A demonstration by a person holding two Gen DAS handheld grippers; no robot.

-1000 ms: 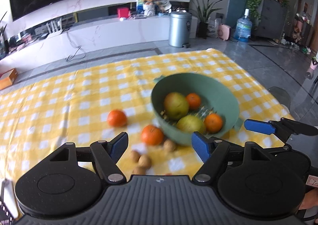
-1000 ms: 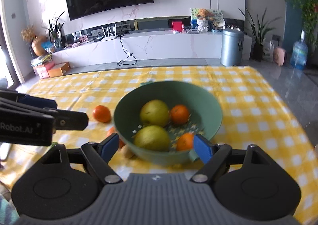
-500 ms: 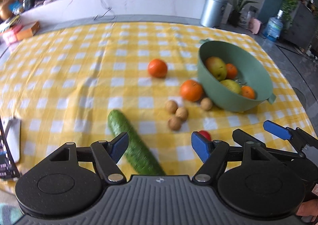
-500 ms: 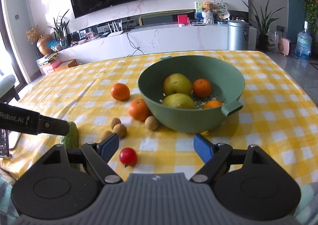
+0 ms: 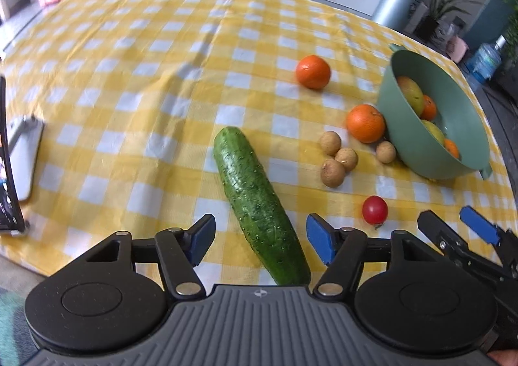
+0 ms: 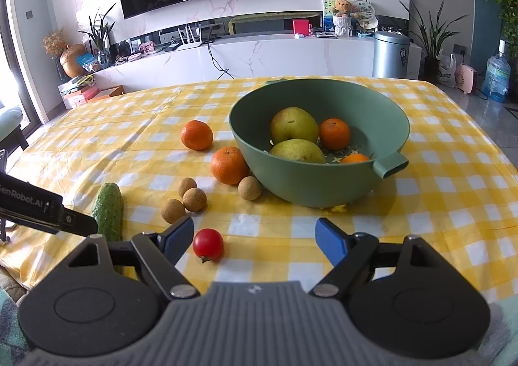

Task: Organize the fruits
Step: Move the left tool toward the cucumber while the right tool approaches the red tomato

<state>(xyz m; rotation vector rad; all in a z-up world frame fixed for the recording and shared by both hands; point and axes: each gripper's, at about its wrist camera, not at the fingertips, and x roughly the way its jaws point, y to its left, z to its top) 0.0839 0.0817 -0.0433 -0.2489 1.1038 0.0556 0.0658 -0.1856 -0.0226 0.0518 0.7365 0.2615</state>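
A green bowl (image 6: 323,184) holds two pears and two oranges; it also shows in the left wrist view (image 5: 421,146). On the yellow checked cloth lie two oranges (image 6: 229,165) (image 6: 196,135), several small brown fruits (image 6: 194,199), a red tomato (image 6: 208,244) and a cucumber (image 5: 259,201). My left gripper (image 5: 260,238) is open, with the cucumber's near end between its fingers. My right gripper (image 6: 254,236) is open and empty, just right of the tomato, in front of the bowl.
The cloth's near edge runs under both grippers. A tablet on a stand (image 5: 9,155) sits at the table's left edge. A cabinet, bin (image 6: 390,53) and plants stand beyond the table.
Both grippers have pulled back from the bowl toward the near table edge. The left one swung left and down over the cucumber. The tomato and small fruits came into view.
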